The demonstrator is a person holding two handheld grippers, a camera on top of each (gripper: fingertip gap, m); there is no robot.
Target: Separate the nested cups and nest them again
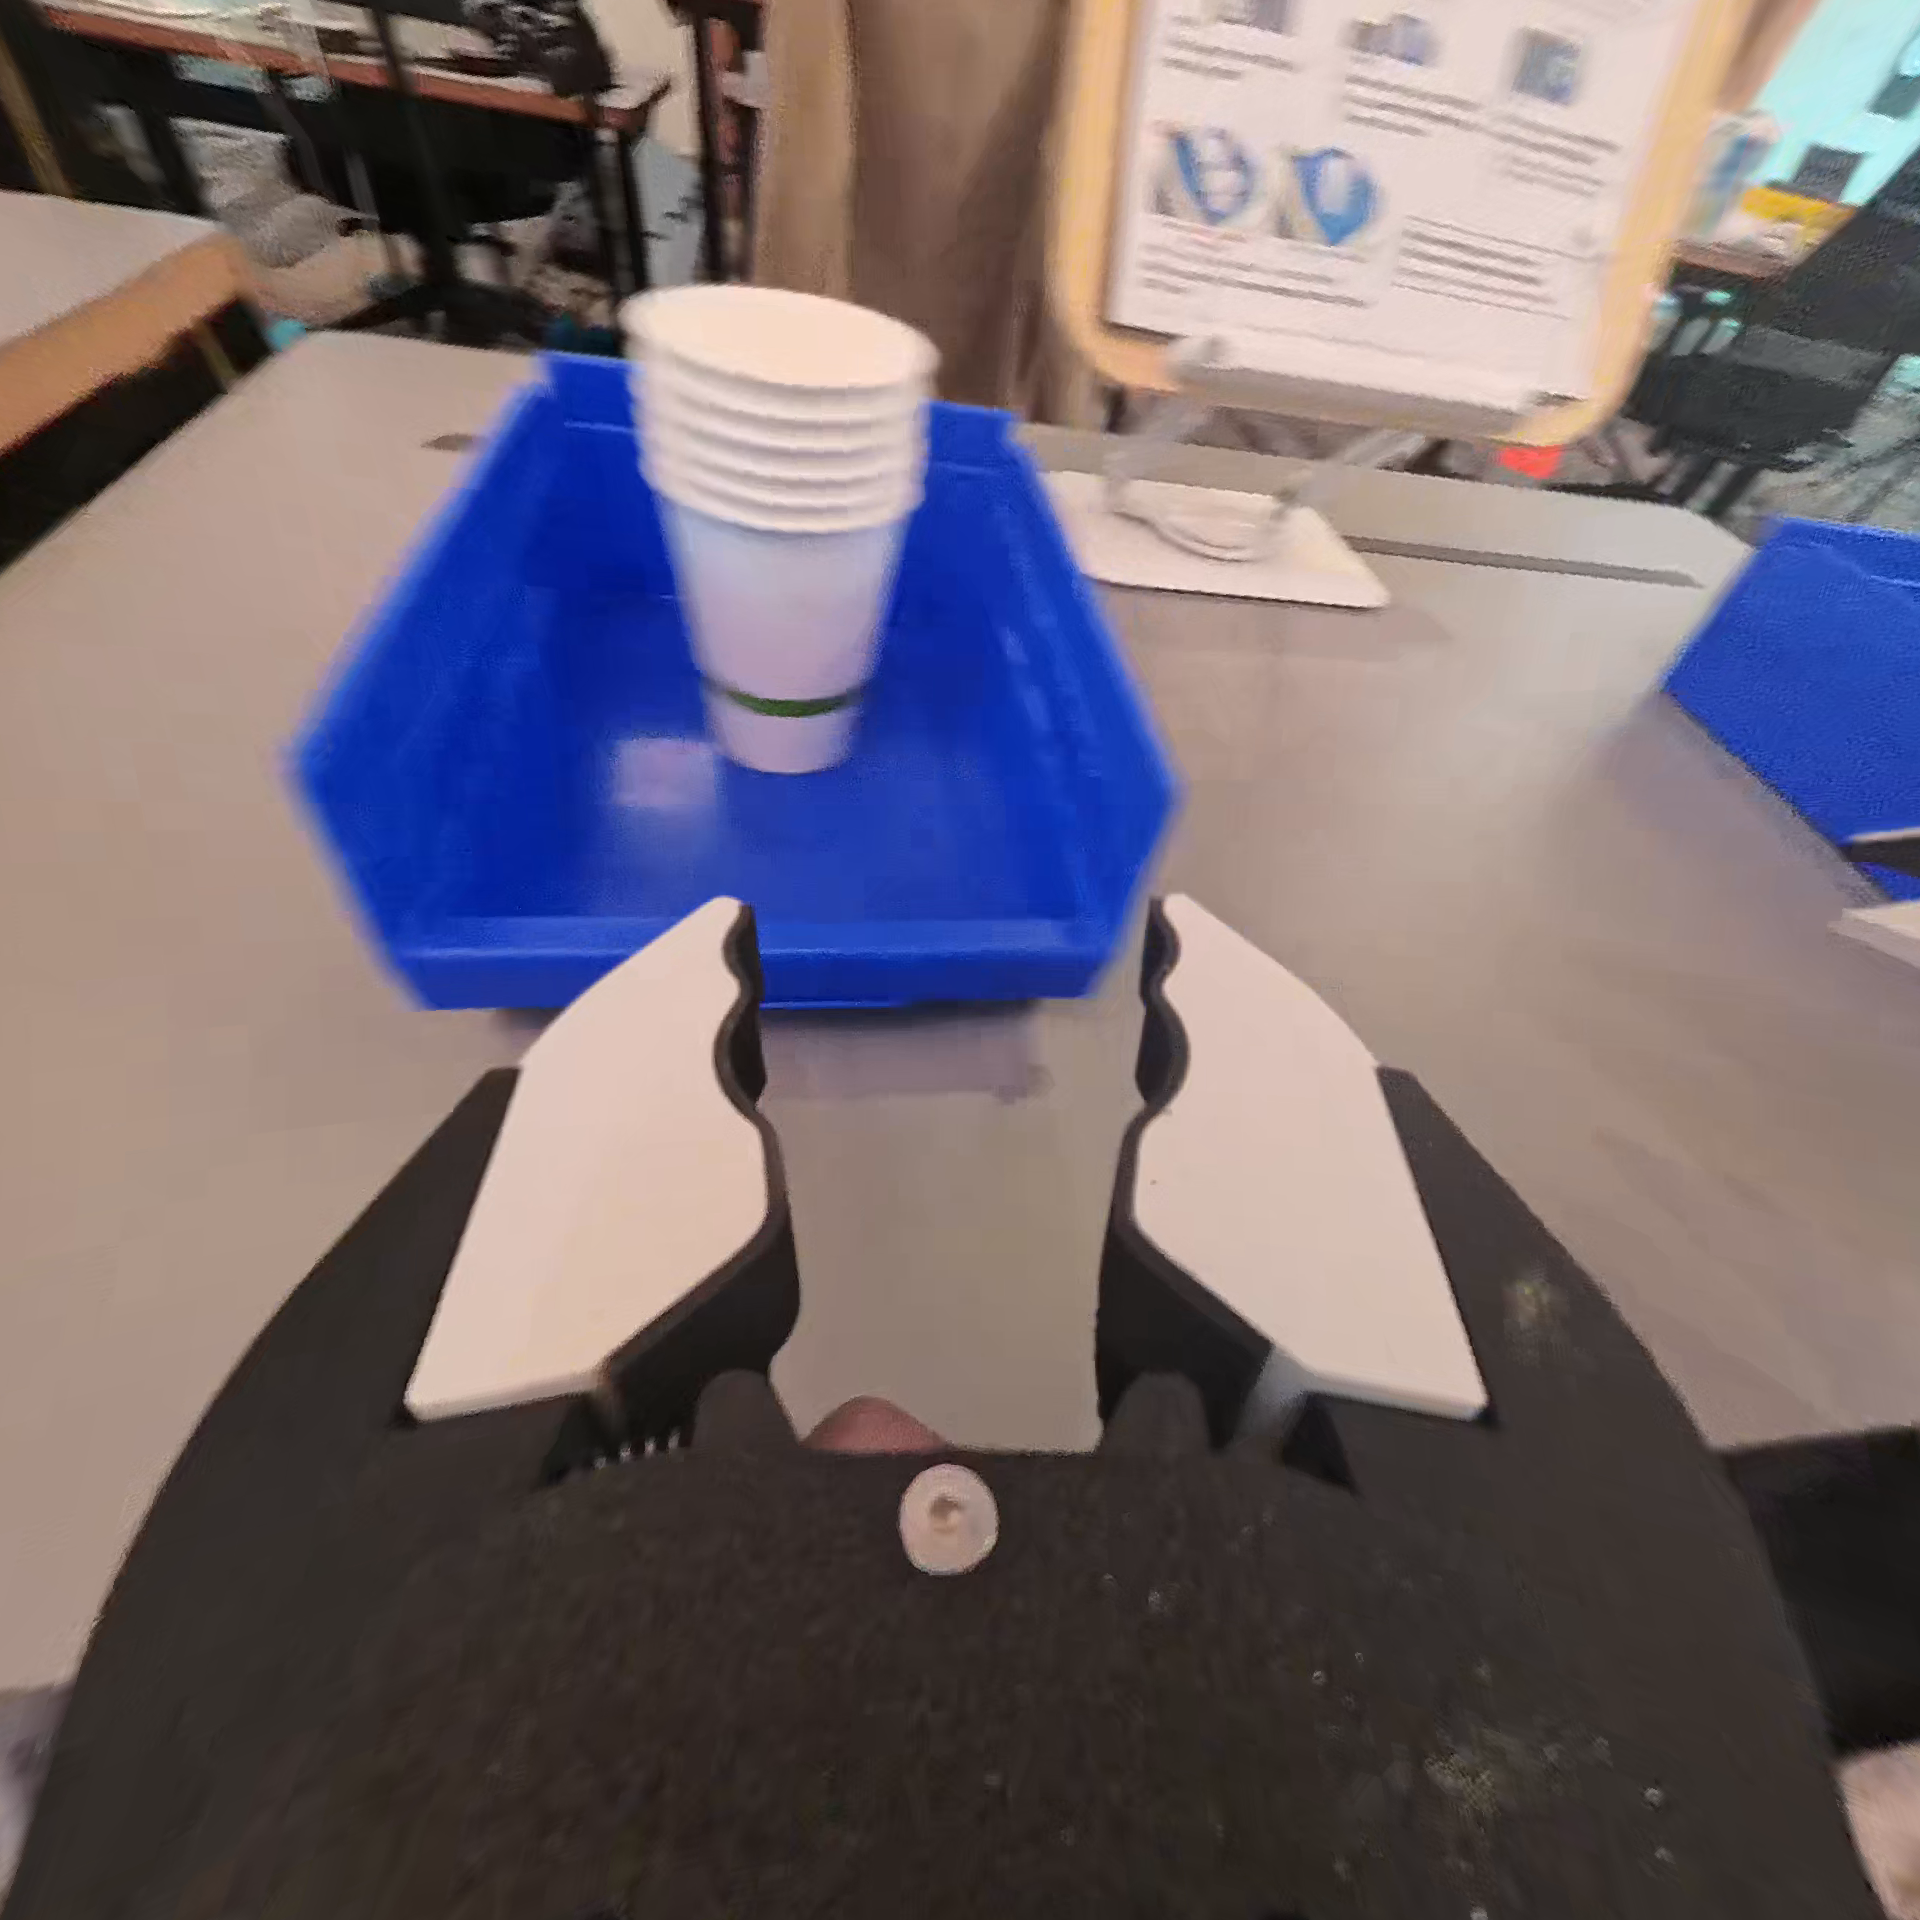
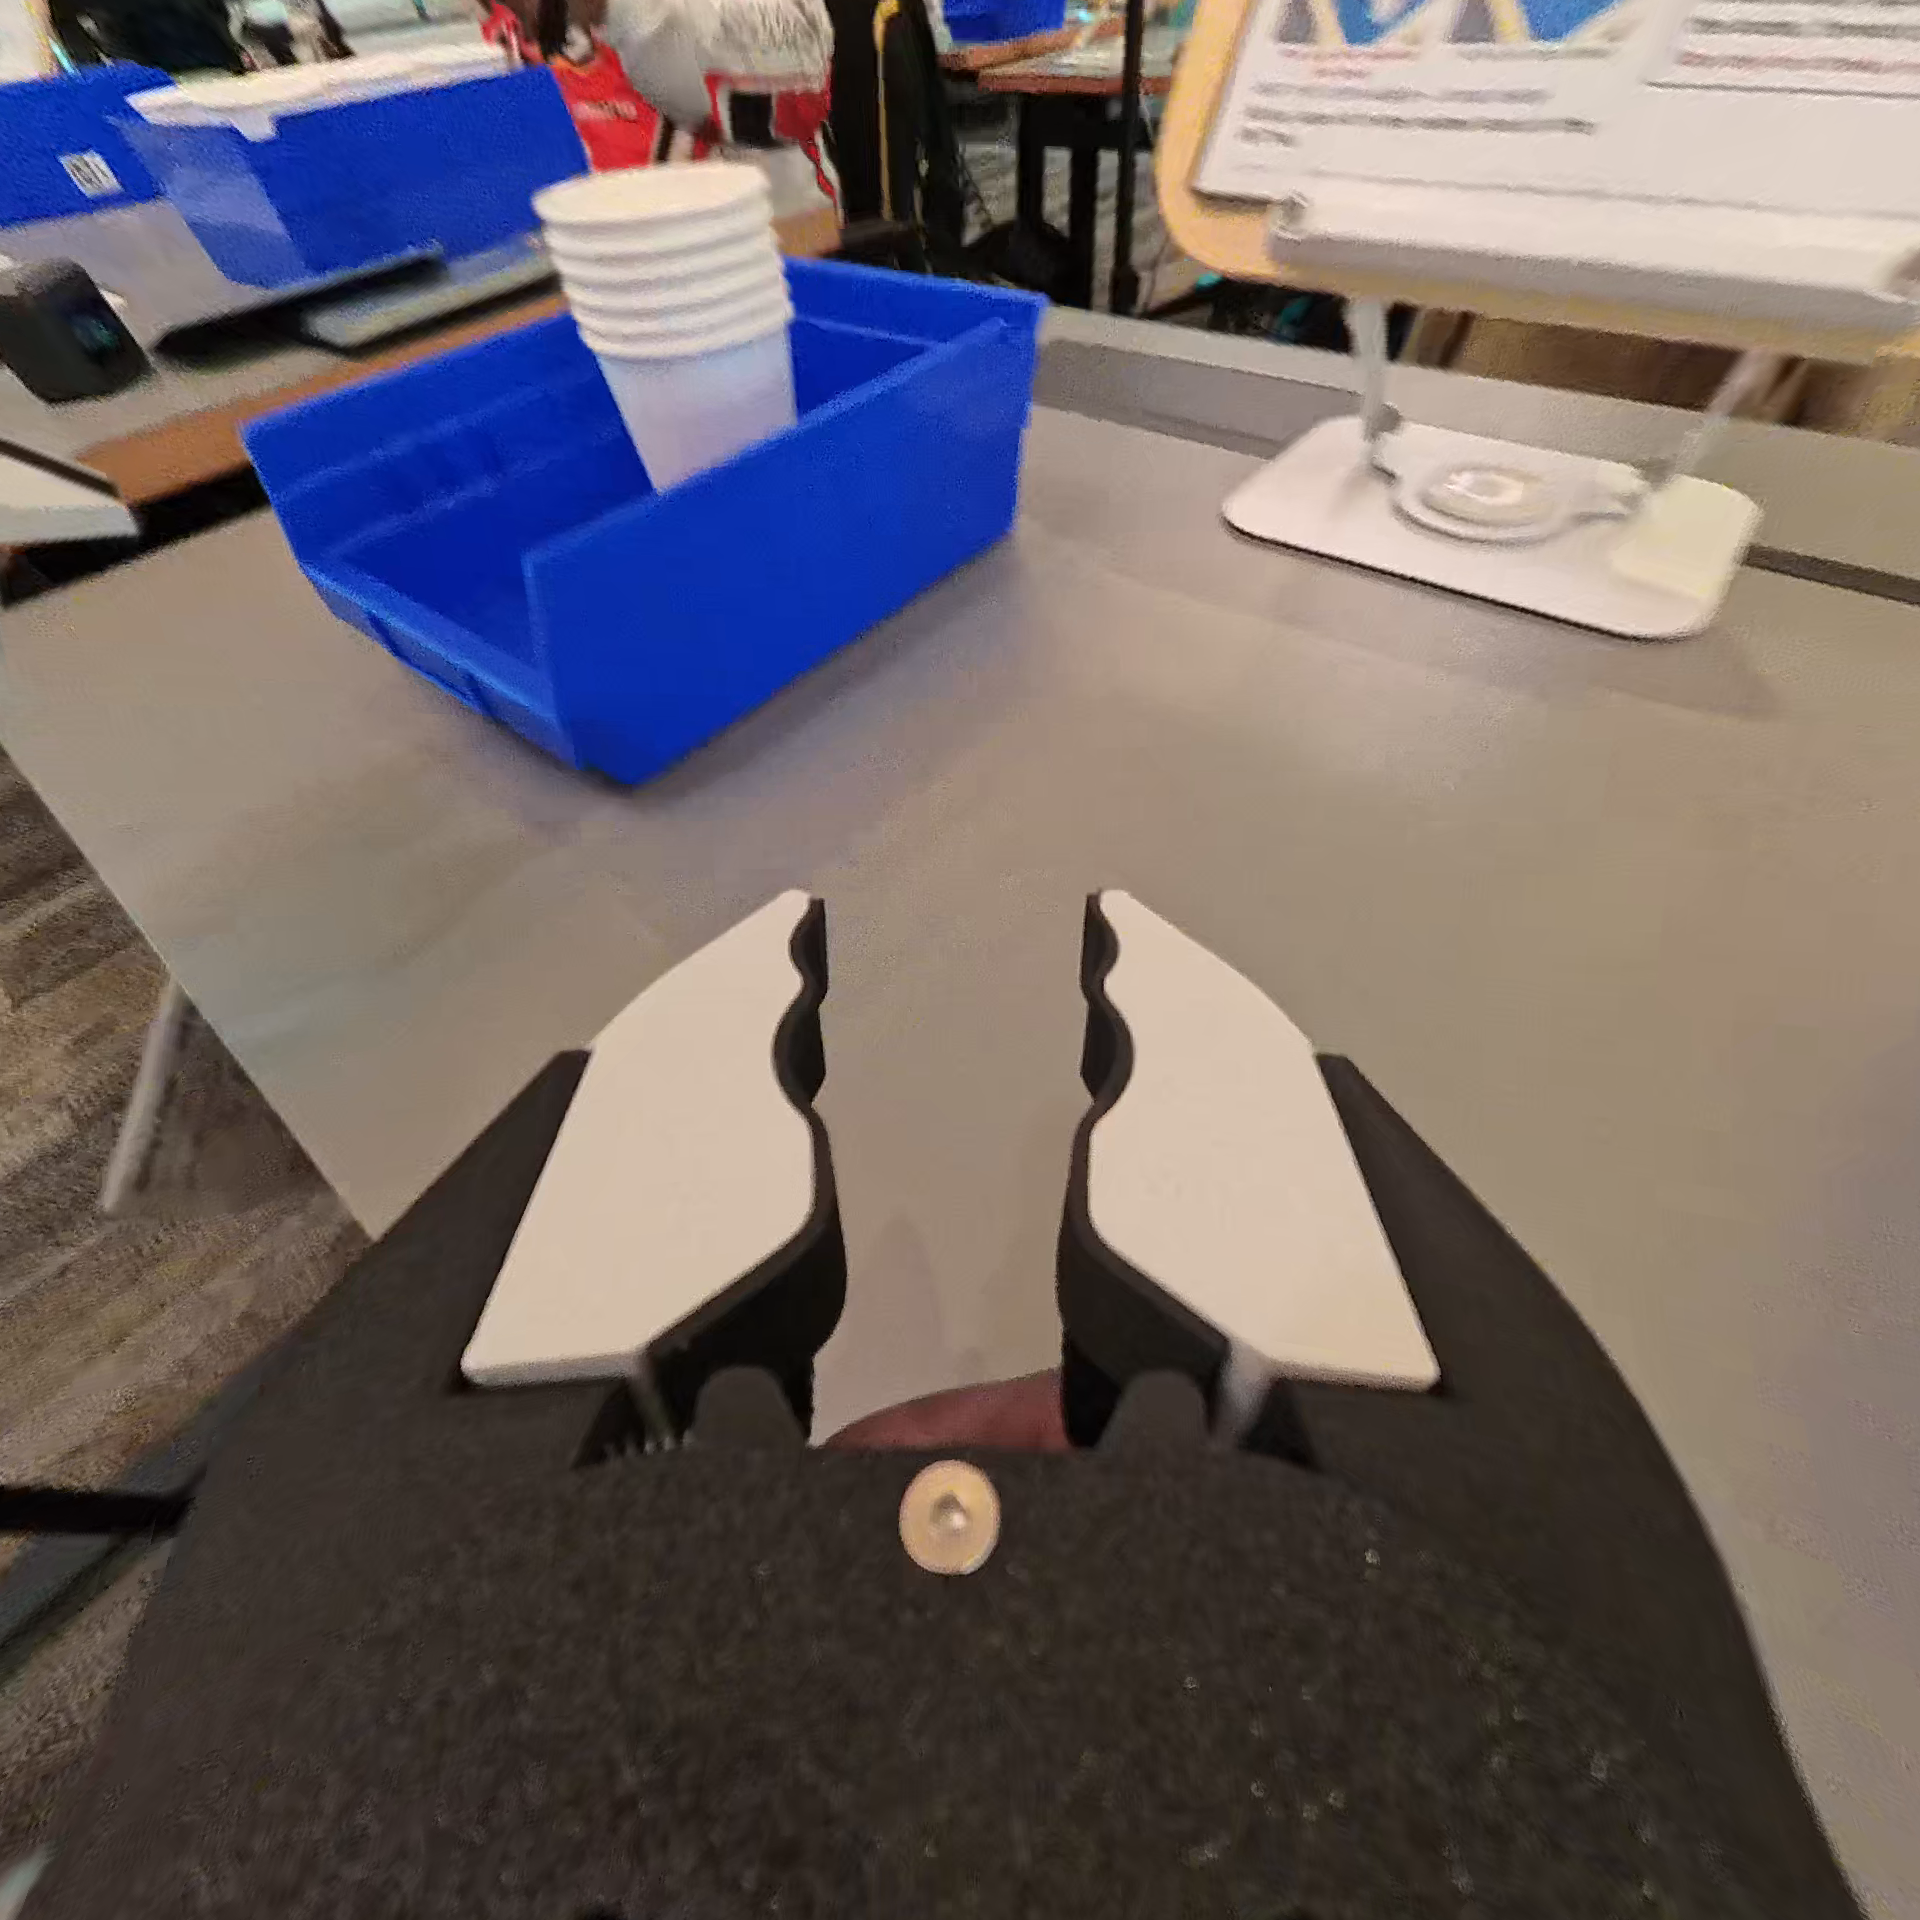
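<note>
Left wrist view | ribbed paper cups (image 1: pixel 781 499) nested | glossy plastic bin (image 1: pixel 499 727)

A grey table (image 2: pixel 1351 831) fills the foreground, and at its far edge stands a white stand (image 2: pixel 1496 540) holding a printed sheet on a pale wooden board (image 1: pixel 1382 156). Off the table's left edge lies mottled grey-brown carpet (image 2: pixel 104 1195). Behind it are dark-legged desks (image 1: pixel 416 94), and a second blue bin (image 1: pixel 1818 686) sits at the right, all blurred.
</note>
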